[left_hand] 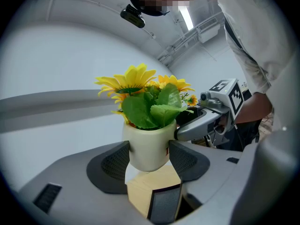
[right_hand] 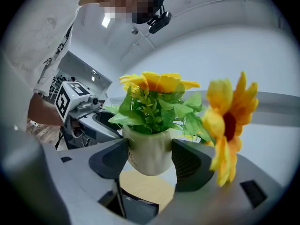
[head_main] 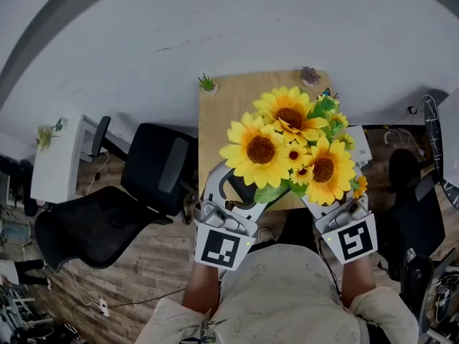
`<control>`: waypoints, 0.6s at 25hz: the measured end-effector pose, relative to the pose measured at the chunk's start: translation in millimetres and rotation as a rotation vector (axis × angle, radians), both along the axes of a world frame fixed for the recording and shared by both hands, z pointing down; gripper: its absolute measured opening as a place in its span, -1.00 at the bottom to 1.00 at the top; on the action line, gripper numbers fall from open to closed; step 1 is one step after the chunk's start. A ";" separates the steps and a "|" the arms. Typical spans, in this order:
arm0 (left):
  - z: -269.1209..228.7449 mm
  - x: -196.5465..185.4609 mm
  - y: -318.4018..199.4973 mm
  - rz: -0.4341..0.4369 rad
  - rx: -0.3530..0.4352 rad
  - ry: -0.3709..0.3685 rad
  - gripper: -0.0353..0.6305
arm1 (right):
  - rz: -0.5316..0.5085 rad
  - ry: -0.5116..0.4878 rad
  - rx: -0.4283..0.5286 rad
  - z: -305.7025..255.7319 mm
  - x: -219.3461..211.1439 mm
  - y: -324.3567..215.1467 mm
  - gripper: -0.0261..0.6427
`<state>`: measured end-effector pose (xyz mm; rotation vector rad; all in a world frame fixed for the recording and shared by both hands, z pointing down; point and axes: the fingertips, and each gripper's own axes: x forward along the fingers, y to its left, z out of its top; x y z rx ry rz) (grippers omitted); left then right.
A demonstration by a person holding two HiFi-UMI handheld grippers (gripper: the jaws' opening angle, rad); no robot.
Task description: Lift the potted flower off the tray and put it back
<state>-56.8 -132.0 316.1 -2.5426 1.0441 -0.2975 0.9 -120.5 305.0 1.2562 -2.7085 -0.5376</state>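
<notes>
Head view: you are clamping the flowerpot (left_hand: 146, 142) with left gripper (left_hand: 149, 161) at 7 o'clock, right gripper (right_hand: 150, 162) at 5; uneven squeeze could tip it.

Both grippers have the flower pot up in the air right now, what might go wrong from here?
The pot narrows toward its base, and the left gripper and right gripper pinch only its sides, so it might slide down and drop. The sunflowers hide most of the table under them in the head view, so the set-down may land off target.
</notes>
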 end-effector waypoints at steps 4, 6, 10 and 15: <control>0.1 -0.2 0.2 0.000 -0.004 -0.001 -0.11 | 0.001 -0.003 0.000 -0.9 -0.1 0.1 -0.01; 0.0 -0.4 0.5 0.001 -0.003 -0.003 -0.11 | 0.001 -0.007 -0.002 -0.6 -0.2 0.3 -0.01; 0.1 -1.1 2.3 0.003 -0.010 0.003 -0.11 | 0.000 -0.015 -0.011 -0.6 -0.8 2.1 -0.01; 2.8 -0.1 1.7 0.006 -0.021 0.004 -0.11 | 0.004 -0.007 -0.019 2.2 -0.2 1.7 -0.01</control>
